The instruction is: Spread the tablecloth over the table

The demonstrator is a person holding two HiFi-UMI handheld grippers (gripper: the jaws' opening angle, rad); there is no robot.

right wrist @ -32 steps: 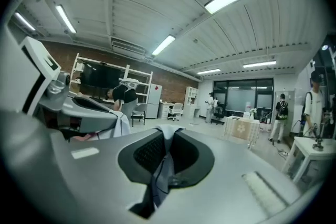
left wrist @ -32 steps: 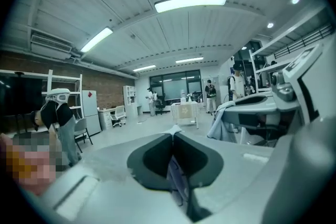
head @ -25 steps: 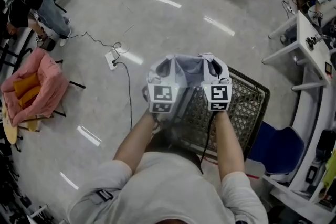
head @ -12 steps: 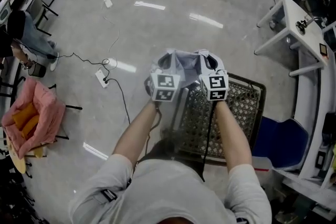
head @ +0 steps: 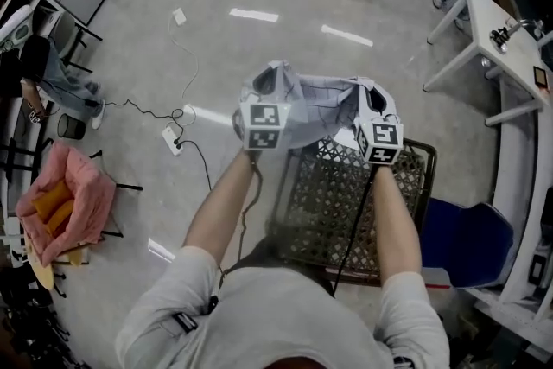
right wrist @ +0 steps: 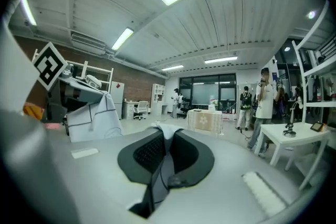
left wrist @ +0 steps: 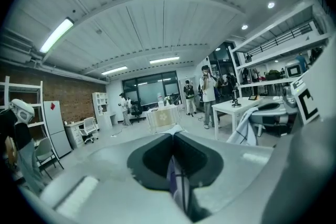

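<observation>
Tablecloth (head: 315,110) hangs bunched above the far rim of the wire basket (head: 427,177); my left hand-held gripper (head: 266,86) and right hand-held gripper (head: 373,99) each pinch its white, dark-lined fabric tight, above that basket.

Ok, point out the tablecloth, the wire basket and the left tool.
tablecloth (head: 318,106), head view, the grey middle stretch held in the air.
wire basket (head: 333,186), head view, its mesh bottom.
left tool (left wrist: 174,136), left gripper view, the tips, shut on the tablecloth.
</observation>
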